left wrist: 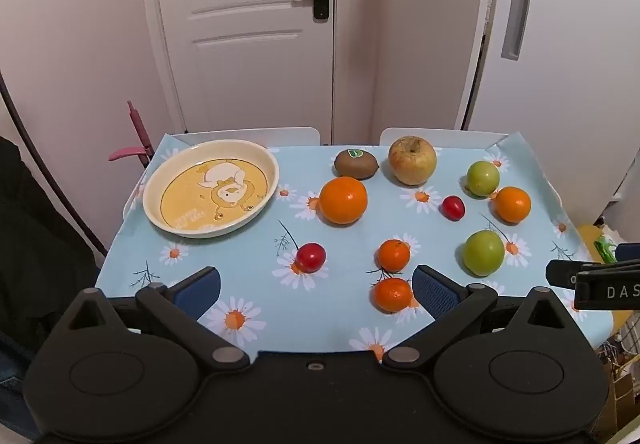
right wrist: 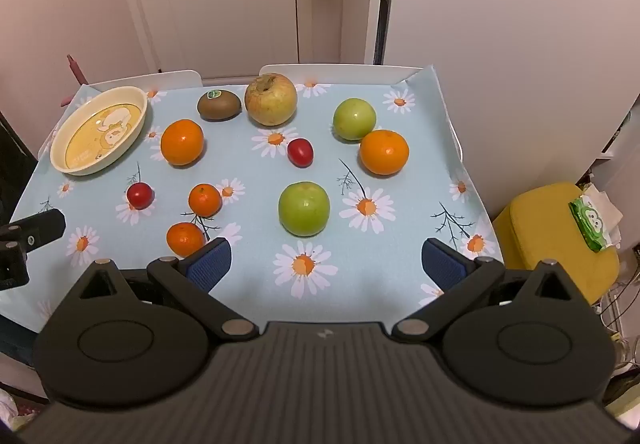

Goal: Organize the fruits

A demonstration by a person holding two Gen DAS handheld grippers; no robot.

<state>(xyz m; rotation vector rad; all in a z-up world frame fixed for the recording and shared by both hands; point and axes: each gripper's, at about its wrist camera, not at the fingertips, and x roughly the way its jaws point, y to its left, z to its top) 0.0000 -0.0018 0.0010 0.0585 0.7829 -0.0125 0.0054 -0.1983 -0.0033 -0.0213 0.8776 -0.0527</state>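
A cream and yellow plate stands empty at the table's far left. Fruits lie loose on the flowered cloth: a kiwi, a yellowish apple, two big oranges, two green apples, two small mandarins and two red plums. My left gripper is open and empty over the near edge. My right gripper is open and empty, just short of a green apple.
White chair backs stand behind the table, with a white door beyond. A yellow stool with a green packet stands at the right. A pink object sticks up by the plate.
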